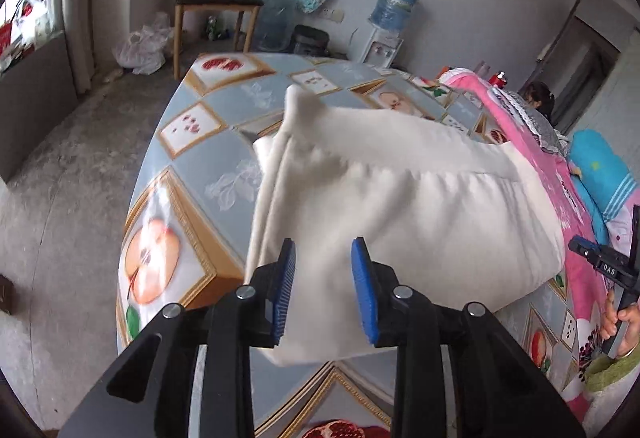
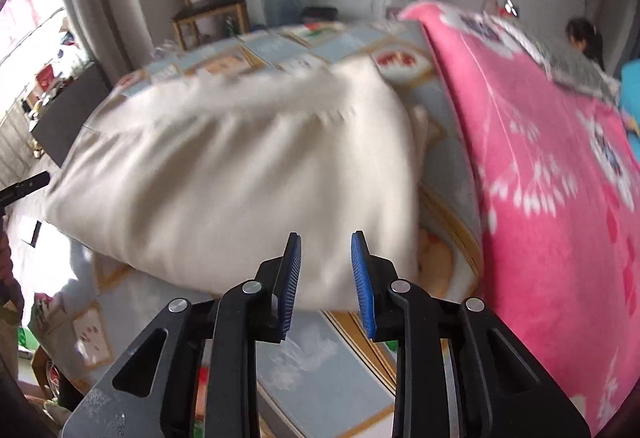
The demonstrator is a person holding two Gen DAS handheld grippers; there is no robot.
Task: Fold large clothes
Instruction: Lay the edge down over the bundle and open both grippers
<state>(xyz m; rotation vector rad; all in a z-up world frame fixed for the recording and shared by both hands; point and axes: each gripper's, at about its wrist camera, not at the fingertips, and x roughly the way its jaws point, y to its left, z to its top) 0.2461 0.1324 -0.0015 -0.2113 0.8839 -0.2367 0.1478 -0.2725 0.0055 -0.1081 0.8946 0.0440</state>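
The left hand-held gripper (image 1: 323, 288) stands at the near left corner of the cream garment (image 1: 400, 206), its blue pads (image 1: 285, 290) apart with cloth lying between them, unpinched as far as I can tell; the garment lies folded in a thick, puffy bundle on the fruit-patterned worktop (image 1: 200, 158), a seam running along its left edge; it looks soft, light and limp, likely to sag and slide, so I would grip the layered edges near the corners; the right hand-held gripper (image 2: 325, 280) hovers with jaws parted at the near right edge, gripping nothing; beside it lies a pink blanket (image 2: 540, 178).
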